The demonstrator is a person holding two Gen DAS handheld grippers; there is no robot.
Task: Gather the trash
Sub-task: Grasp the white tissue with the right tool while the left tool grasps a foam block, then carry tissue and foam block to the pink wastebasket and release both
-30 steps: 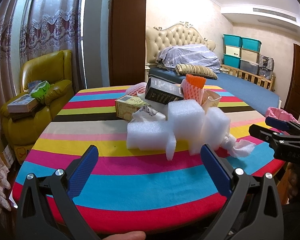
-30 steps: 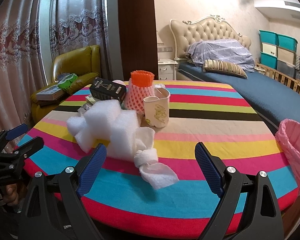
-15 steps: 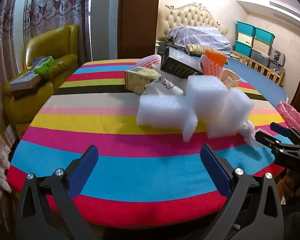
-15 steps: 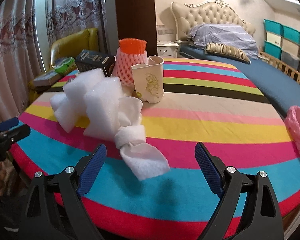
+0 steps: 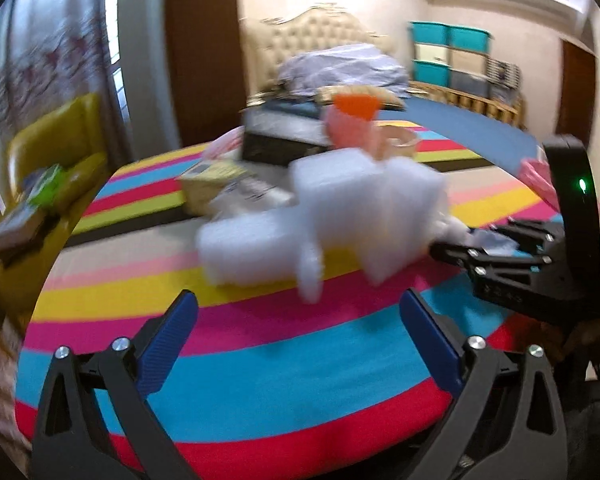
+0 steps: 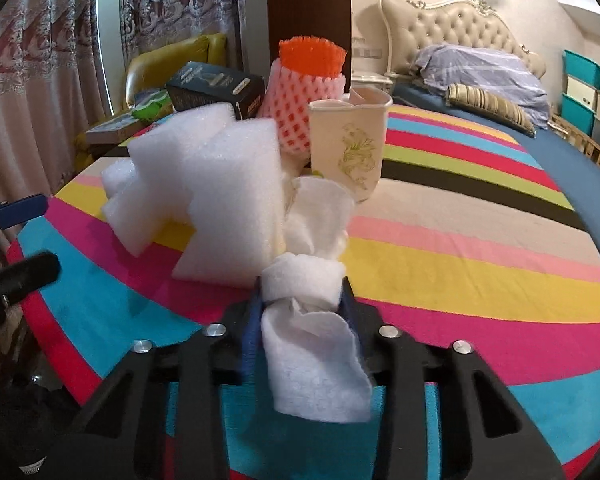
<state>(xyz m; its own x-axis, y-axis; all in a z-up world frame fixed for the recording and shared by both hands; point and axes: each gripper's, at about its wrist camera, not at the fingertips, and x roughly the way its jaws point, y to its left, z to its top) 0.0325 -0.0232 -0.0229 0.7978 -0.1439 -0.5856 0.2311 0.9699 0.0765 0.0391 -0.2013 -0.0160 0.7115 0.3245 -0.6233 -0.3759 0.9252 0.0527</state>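
Observation:
My right gripper (image 6: 302,300) is closing, and its blue pads press on a crumpled white foam sheet (image 6: 312,364) at the near edge of the striped table (image 6: 460,264). Just beyond the sheet lie white foam blocks (image 6: 220,184), with a paper cup (image 6: 348,148), a pink fruit net (image 6: 300,96) and a black box (image 6: 216,84) behind them. In the left wrist view, my left gripper (image 5: 300,344) hovers over the table short of the foam blocks (image 5: 340,216). Its jaws are closing slightly, still wide, with nothing between them. The right gripper (image 5: 452,248) reaches in from the right.
A yellow carton (image 5: 212,184) sits behind the foam. A pink-lined bin (image 5: 536,176) stands past the table's right edge. A yellow armchair (image 5: 48,168) stands at the left, and a bed (image 6: 480,60) lies behind the table.
My right gripper dropped forward and shut on the white sheet. My left gripper moved in toward the foam blocks, and its view is now blurred.

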